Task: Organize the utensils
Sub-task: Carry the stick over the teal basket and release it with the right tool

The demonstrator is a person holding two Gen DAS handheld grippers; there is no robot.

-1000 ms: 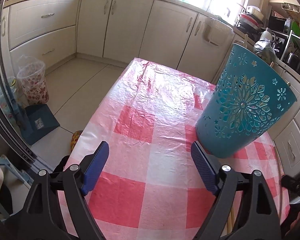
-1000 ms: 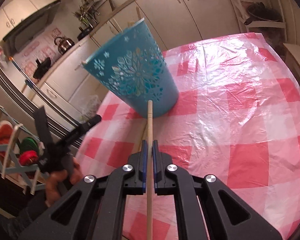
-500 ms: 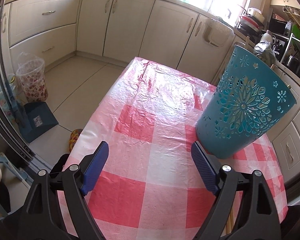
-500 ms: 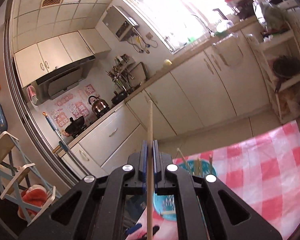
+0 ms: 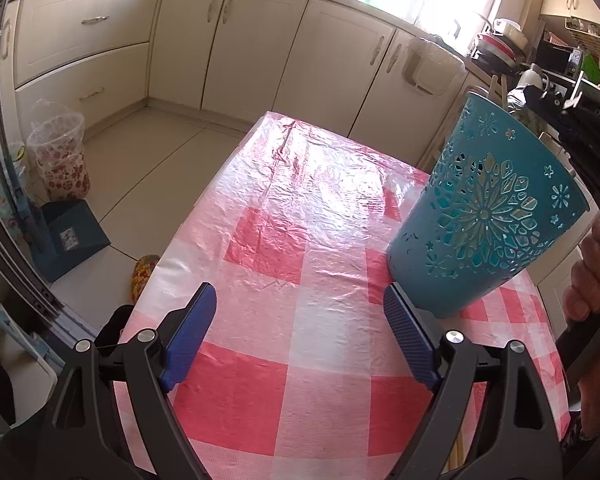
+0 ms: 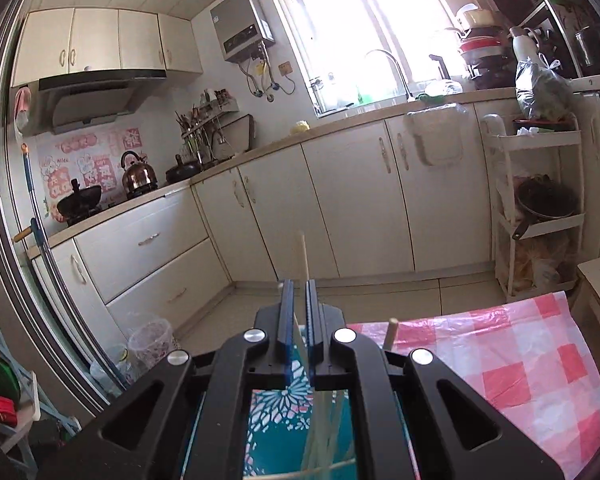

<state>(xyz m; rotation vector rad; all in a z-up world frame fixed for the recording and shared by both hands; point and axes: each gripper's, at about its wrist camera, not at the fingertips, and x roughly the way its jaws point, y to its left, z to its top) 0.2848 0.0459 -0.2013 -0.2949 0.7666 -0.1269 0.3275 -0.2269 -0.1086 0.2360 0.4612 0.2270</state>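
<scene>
Right gripper [image 6: 298, 300]: fingers pinch chopstick [image 6: 303, 254], upright over holder [image 6: 284, 412].
Left gripper [image 5: 300, 332]: fingers spread, empty, near holder [image 5: 484, 224] on desk [image 5: 300, 208].
Risk: tip may catch the rim and tip it.

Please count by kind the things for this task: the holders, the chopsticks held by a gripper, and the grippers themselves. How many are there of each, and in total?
Teal holder: 1
Chopstick held by the right gripper: 1
Grippers: 2, the right gripper and the open left gripper
Total: 4
The chopsticks inside the holder are too hidden to count.
</scene>
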